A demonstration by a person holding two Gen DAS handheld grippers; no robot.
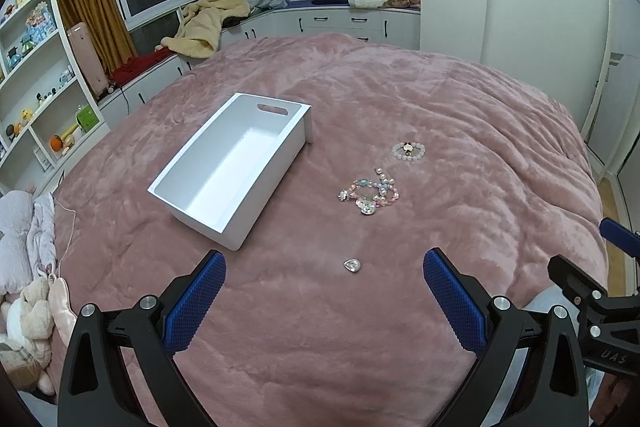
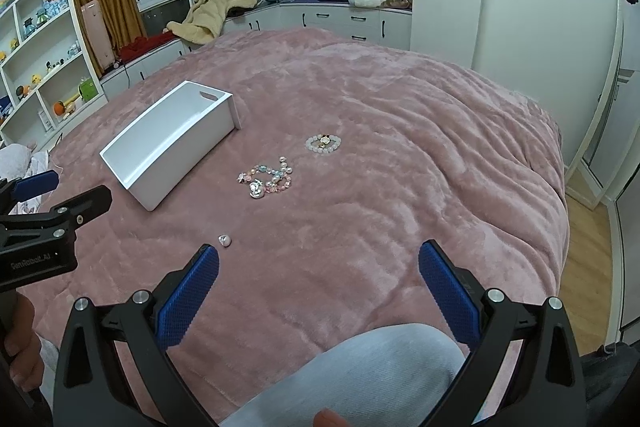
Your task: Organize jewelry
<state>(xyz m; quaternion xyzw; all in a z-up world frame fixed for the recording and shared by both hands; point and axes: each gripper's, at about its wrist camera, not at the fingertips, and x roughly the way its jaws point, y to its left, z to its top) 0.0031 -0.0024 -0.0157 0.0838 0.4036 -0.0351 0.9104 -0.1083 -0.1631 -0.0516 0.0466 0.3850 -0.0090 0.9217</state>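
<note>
Nothing is sorted yet, we'd say: the white bin (image 1: 230, 169) sits bare on the pink blanket (image 1: 440, 131), far left of the jewelry. We count three pieces, all outside it: a white bead bracelet (image 1: 408, 150) farthest, a tangle of pastel beads and charms (image 1: 370, 193) in the middle, and a small heart-shaped gem (image 1: 352, 264) nearest. Our left gripper (image 1: 324, 291) and right gripper (image 2: 319, 281) both hang spread wide, holding nothing, above the near blanket.
</note>
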